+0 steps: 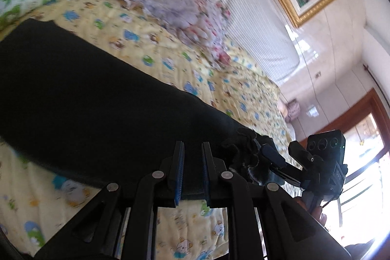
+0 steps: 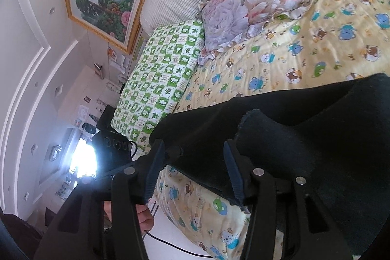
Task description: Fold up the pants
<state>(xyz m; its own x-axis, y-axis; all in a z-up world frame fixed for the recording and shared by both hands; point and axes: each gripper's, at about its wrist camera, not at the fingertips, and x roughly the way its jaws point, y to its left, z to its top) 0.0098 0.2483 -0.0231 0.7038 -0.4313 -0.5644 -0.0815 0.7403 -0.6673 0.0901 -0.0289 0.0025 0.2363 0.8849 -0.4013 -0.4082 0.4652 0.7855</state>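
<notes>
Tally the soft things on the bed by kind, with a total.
Pants: 1
Pillows: 2, green check and floral
Bedsheet: 1
Total: 4

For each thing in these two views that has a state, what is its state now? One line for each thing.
black pants: lying long on the bed, one end bunched, a flap raised by the right fingers.
left gripper: fingers narrowly apart, pants fabric between them; grip uncertain.
right gripper: fingers wide open, one under the raised flap.
green checked pillow: flat at the headboard.
floral pillow: lying beside it, frill rumpled.
cartoon bedsheet: spread, lightly wrinkled.
</notes>
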